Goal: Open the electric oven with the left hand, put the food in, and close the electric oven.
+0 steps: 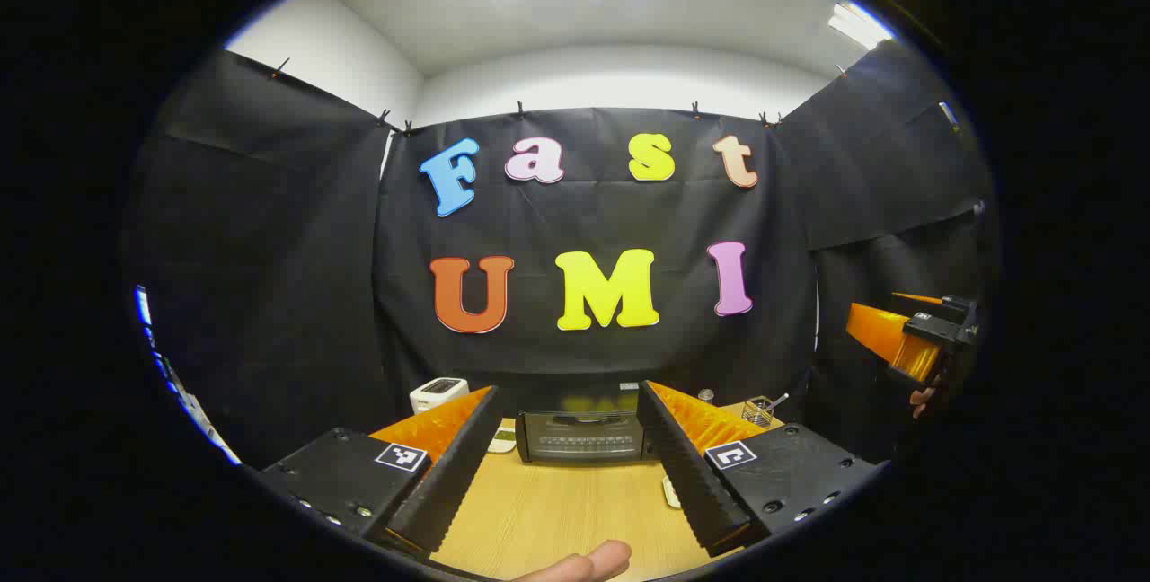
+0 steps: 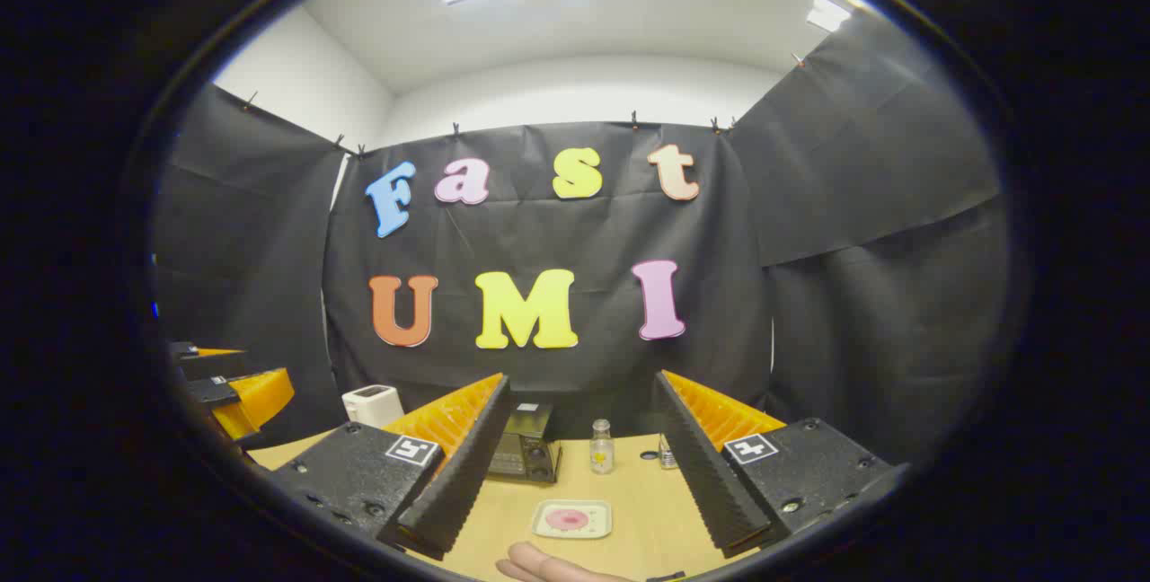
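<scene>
Electric oven (image 1: 582, 436) at tabletop (image 1: 557, 510) back edge, door closed. Food (image 2: 567, 519) on white plate (image 2: 572, 519) nearer, mid-tabletop. Left gripper (image 1: 570, 465) fingers spread wide, holding nothing, facing oven. Right gripper (image 2: 575, 479) likewise wide open w/ nothing held, above plate.

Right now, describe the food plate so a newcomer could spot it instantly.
Start at the wooden table in front of the black cloth wall, with the dark electric oven at its back. Nearer the camera than the oven, between the right gripper's open fingers, lies a small white plate. Unlike the upright little bottle behind it, it is flat, with a pink round food item on it.
</scene>
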The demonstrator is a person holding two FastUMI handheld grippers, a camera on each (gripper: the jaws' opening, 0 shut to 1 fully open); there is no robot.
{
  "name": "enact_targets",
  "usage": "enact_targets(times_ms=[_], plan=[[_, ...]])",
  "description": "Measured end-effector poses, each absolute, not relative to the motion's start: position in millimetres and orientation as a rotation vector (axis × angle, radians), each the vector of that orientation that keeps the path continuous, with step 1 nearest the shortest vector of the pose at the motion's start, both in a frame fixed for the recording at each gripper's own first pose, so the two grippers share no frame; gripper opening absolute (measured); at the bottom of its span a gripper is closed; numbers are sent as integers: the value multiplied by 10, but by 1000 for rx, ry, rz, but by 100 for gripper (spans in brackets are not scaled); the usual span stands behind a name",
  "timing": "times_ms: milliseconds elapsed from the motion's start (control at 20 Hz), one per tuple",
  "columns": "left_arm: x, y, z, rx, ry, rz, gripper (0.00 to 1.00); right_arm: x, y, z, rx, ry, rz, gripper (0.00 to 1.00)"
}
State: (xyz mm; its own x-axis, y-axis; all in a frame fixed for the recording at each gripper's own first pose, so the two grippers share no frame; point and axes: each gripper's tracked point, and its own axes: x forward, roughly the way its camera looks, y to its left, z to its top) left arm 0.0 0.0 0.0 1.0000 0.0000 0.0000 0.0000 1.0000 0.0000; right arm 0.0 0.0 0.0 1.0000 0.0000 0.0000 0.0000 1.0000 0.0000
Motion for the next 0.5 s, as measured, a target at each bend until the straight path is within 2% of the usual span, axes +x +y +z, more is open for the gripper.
enact_targets(times_ms=[50, 100, 150, 200, 300, 350, 450, 500], plan=[[16, -3, -26, -10, 6, -6, 96, 14, -9, -4, 1, -2, 8, 100], [38, -10, -46, -25, 9, -11, 96, 43, -53, 5, 8, -10, 8, 96], [55, 22, -46, -38, 8, -5, 96, 74, -103, 3, 15, -16, 4, 100], [84, 57, -47, -42, 8, 2, 96, 122, -142, -18, 20, -23, 2, 96], [168, 111, -41, -25, 4, 11, 96, 227, -235, -48, 18, -32, -3, 96], [219, 135, -68, -15, 7, 16, 96, 283, -286, -83, 17, -24, -6, 100], [332, 167, -104, -11, 12, 25, 96, 409, -367, -120, 25, -11, -3, 100], [396, 178, -123, -14, 17, 27, 96, 475, -422, -132, 33, -8, -5, 96]])
